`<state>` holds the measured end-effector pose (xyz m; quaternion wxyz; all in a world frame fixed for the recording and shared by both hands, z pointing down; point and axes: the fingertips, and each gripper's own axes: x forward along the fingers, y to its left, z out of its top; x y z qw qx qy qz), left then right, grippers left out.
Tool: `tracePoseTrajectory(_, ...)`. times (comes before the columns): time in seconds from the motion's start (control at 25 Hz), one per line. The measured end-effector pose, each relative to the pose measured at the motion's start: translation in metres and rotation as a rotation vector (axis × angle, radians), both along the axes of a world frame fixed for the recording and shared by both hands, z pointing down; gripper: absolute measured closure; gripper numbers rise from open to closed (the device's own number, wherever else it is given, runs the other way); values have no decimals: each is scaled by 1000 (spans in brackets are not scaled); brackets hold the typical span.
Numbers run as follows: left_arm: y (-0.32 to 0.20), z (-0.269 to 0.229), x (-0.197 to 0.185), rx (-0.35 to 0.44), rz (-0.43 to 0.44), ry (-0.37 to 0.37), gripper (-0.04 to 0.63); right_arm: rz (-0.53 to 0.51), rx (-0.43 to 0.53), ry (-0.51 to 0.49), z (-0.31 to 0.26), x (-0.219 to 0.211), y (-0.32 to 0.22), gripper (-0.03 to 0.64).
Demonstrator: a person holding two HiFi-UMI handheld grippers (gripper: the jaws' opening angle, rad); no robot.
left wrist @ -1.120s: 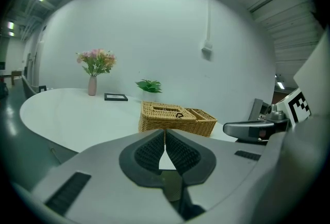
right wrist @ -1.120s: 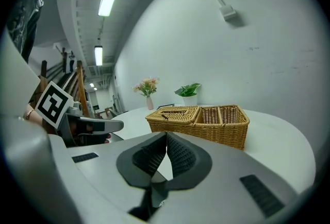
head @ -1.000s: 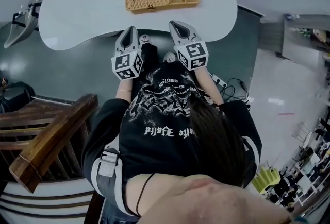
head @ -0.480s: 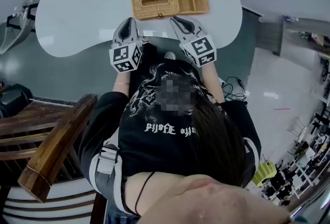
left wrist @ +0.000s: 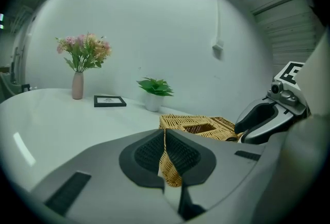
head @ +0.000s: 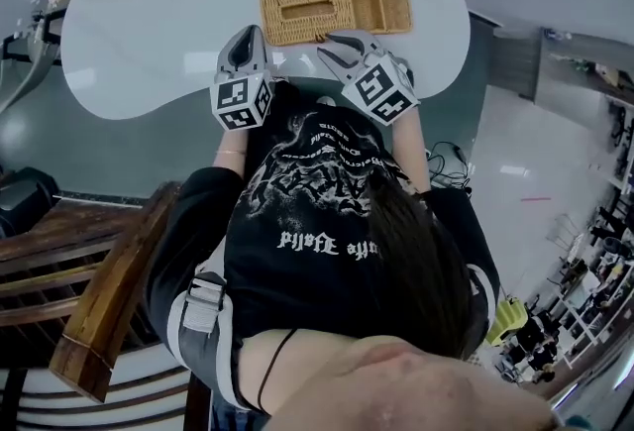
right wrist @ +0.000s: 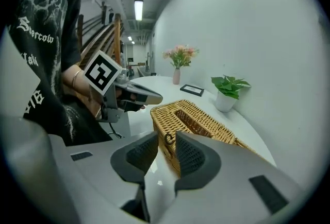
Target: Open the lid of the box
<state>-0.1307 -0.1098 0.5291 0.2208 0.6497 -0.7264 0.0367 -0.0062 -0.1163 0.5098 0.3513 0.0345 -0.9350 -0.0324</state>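
Note:
A woven wicker box point(head: 335, 5) with a slotted lid lies on the white table point(head: 149, 33), a side compartment at its right end. My right gripper point(head: 332, 45) is at the box's near edge and its jaws are opening. In the right gripper view the gap of the right gripper point(right wrist: 166, 138) frames a small metal ring latch point(right wrist: 168, 139) on the box point(right wrist: 196, 120), and the pads do not touch it. My left gripper point(head: 248, 35) hovers just left of the box. Its jaws point(left wrist: 164, 138) are shut, empty, leaving only a thin slit.
A vase of pink flowers point(left wrist: 78, 84), a small picture frame point(left wrist: 109, 101) and a potted plant point(left wrist: 153, 99) stand farther back on the table. A wooden chair point(head: 109, 290) is at my left, behind the table edge.
Both grippers have moved forward over the table edge towards the box. The right gripper's jaws have gone from shut to open.

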Motion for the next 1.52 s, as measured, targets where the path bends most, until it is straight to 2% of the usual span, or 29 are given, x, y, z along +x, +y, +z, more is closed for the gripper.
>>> tracePoseTrajectory(0.36,-20,10,-22,-9,46,22,568,-55,24,169,22,-18,-7,489)
tracePoseTrajectory(0.48,-26,10,-31,-11,55,22,568,-51,31,212,23,-21,-13,536)
tracePoseTrajectory(0.56,-30,10,-36,-11,64,24,568,-48,9,223,21,-22,-15,578)
tracePoseTrajectory(0.8,-39,13,-41,-17,113,28,568,-53,-65,260,18,-23,-18,580)
tracePoseTrajectory(0.96,-40,13,-43,-19,132,26,568,-43,-71,269,15,-24,-22,580)
tracePoseTrajectory(1.52,-35,7,-42,-34,72,33,568,-158,-62,333,-2,-25,-24,581)
